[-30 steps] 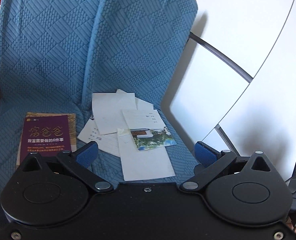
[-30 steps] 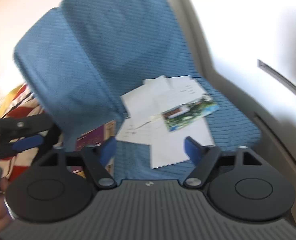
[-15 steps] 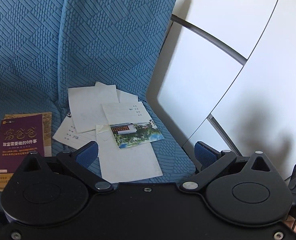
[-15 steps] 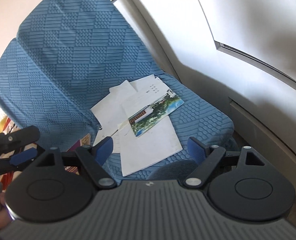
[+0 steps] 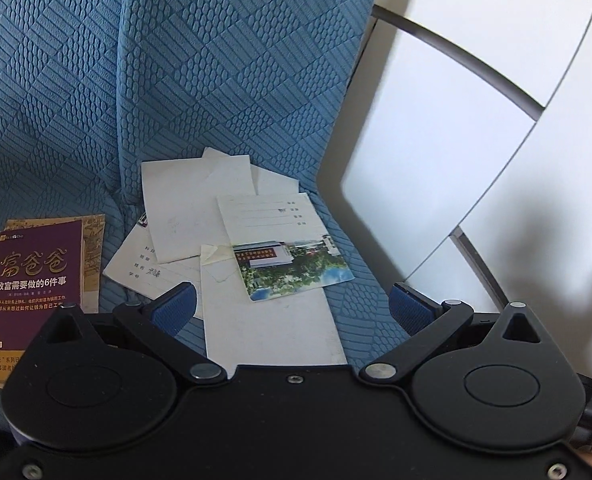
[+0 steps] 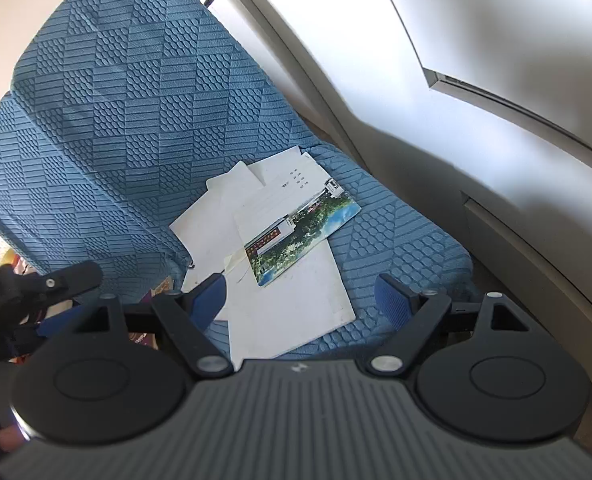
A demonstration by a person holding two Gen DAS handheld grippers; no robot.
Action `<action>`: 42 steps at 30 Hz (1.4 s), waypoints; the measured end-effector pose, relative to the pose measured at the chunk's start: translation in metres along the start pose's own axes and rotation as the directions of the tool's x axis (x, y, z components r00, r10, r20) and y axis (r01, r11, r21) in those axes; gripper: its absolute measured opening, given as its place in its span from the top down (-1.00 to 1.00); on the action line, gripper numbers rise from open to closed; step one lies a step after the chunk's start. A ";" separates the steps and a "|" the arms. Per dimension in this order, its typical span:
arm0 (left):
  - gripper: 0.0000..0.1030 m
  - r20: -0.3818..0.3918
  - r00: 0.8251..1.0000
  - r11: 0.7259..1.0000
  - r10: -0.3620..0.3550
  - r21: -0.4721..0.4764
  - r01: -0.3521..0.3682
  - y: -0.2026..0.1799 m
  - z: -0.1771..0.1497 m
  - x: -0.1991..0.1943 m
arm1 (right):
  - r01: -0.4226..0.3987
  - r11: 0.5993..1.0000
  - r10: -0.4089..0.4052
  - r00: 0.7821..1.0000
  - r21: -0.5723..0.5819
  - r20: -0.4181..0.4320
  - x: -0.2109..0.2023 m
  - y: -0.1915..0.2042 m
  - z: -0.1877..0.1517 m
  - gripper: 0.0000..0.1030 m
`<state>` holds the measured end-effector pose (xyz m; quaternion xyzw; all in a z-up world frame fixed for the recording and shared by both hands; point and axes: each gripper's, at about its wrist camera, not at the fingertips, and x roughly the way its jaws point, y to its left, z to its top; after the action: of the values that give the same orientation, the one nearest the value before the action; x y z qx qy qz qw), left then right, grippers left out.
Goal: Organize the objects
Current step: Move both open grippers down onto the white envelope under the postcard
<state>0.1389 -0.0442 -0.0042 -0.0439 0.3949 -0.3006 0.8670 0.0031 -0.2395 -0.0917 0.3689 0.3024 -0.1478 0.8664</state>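
Papers [image 5: 255, 248] lie in a loose, overlapping pile on the blue quilted seat cushion [image 5: 360, 280] of a chair, near its right edge. On top of the pile rests a photo card [image 5: 291, 268] with a building, trees and water printed on it, partly over a lined form [image 5: 263, 212] and a large white sheet [image 5: 271, 328]. To the left of the pile, apart from it, a purple book [image 5: 31, 280] with gold Chinese letters lies on another booklet. The left gripper [image 5: 291, 304] hovers over the near end of the white sheet, its blue pads spread wide with nothing between them. The right gripper [image 6: 300, 296] is also spread wide and empty above the same sheet. The chair back [image 6: 135, 112] rises behind the papers. To the right stands a white wall panel [image 5: 456, 140] with a grey curved bar [image 5: 456, 44].
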 end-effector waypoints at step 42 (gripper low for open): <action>-0.30 -0.192 0.981 0.989 -0.037 -0.146 0.009 0.041 0.002 0.218 | -0.021 0.992 0.009 0.995 -0.126 -0.096 0.182 -0.045 0.067 -0.46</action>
<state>0.2714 -0.1323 -0.1595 -0.0819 0.4978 -0.2841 0.8154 0.1500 -0.3255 -0.1949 0.3221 0.3492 -0.1039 0.8738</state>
